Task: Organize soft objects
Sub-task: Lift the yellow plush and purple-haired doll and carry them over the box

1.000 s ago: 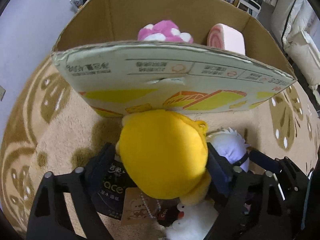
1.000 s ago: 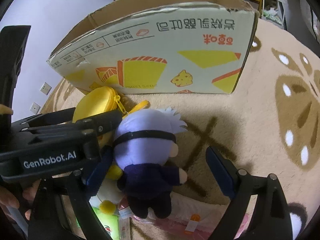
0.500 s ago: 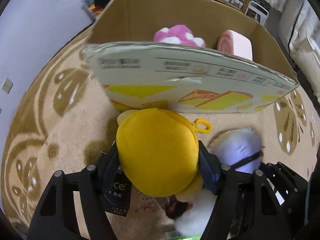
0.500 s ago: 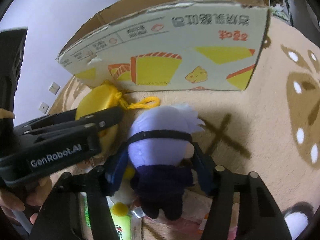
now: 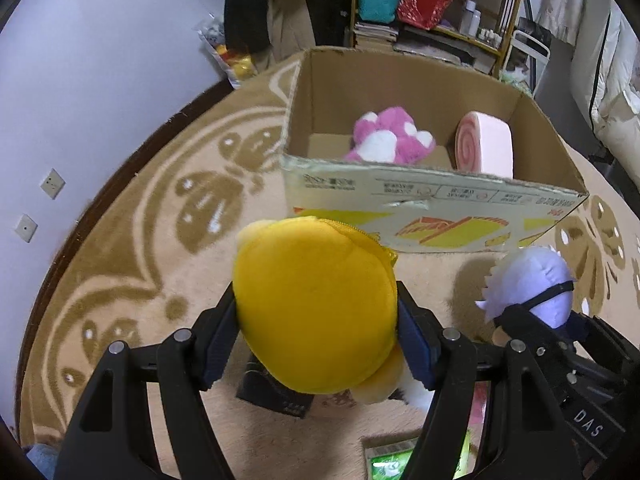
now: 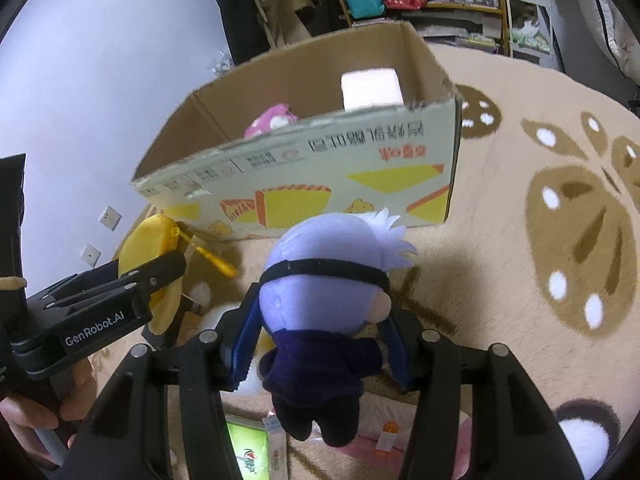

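Note:
My left gripper point(image 5: 316, 338) is shut on a round yellow plush pouch point(image 5: 316, 304) and holds it above the rug, in front of the open cardboard box point(image 5: 432, 196). My right gripper point(image 6: 320, 340) is shut on a white-haired plush doll point(image 6: 324, 276) in dark clothes, also lifted in front of the box point(image 6: 320, 168). The doll shows at the right of the left wrist view point(image 5: 528, 292); the pouch shows at the left of the right wrist view point(image 6: 148, 240). Inside the box lie a pink-and-white plush paw point(image 5: 386, 140) and a pink swirl roll cushion point(image 5: 484, 148).
A beige patterned rug point(image 6: 540, 140) covers the floor. Below the grippers lie a white plush point(image 6: 212, 316), a dark packet point(image 5: 272, 396), a green packet point(image 6: 248, 452) and a pink packet point(image 6: 400, 440). A wall point(image 5: 80, 60) stands left; shelves point(image 5: 432, 8) stand behind the box.
Both grippers have risen and pulled back from the box with their plush toys. The right gripper closed on the doll. The inside of the box now shows.

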